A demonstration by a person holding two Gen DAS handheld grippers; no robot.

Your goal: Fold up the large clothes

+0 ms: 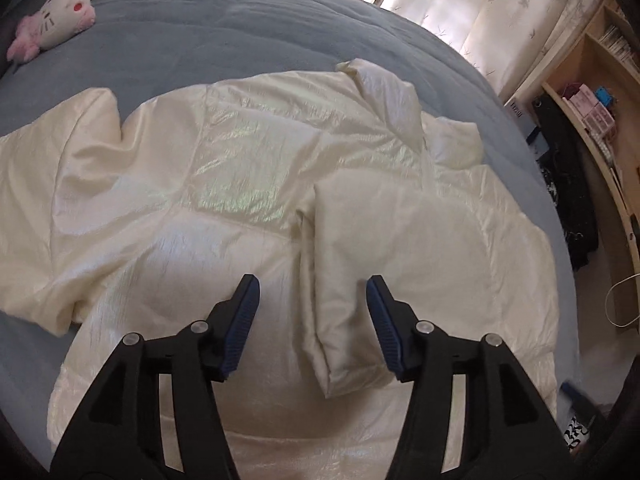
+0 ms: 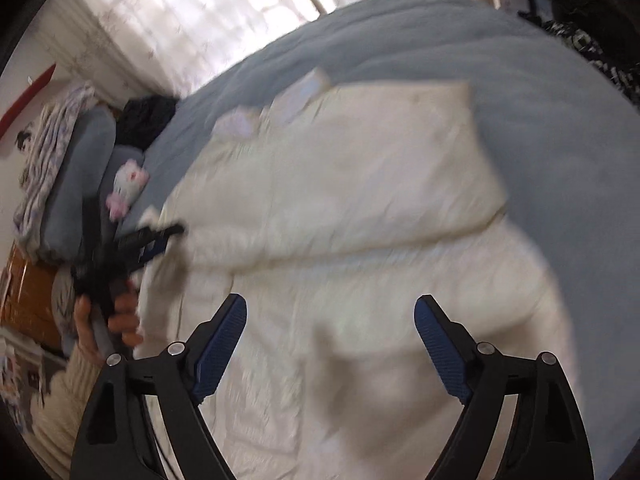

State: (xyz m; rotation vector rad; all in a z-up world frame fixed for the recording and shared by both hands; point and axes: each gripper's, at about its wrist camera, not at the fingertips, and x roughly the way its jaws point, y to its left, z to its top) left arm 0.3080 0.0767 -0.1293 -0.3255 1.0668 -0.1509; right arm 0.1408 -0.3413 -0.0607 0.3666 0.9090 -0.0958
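Observation:
A large cream puffer jacket point(image 1: 240, 184) lies spread on the blue bed point(image 1: 200, 32). One sleeve point(image 1: 360, 264) is folded over its body and the other sleeve point(image 1: 48, 184) lies out to the left. My left gripper point(image 1: 313, 284) is open and empty, hovering above the folded sleeve. In the right wrist view the jacket point(image 2: 340, 208) is blurred. My right gripper point(image 2: 330, 304) is open and empty above it. The left gripper also shows in the right wrist view point(image 2: 160, 238) at the jacket's left edge, held by a hand.
A pink and white plush toy point(image 1: 56, 20) lies at the bed's far left, also in the right wrist view point(image 2: 128, 188) beside blue pillows point(image 2: 80, 168). Curtains point(image 1: 480, 8) hang behind the bed. Wooden shelves point(image 1: 592, 92) and dark clothes point(image 1: 568, 184) stand at right.

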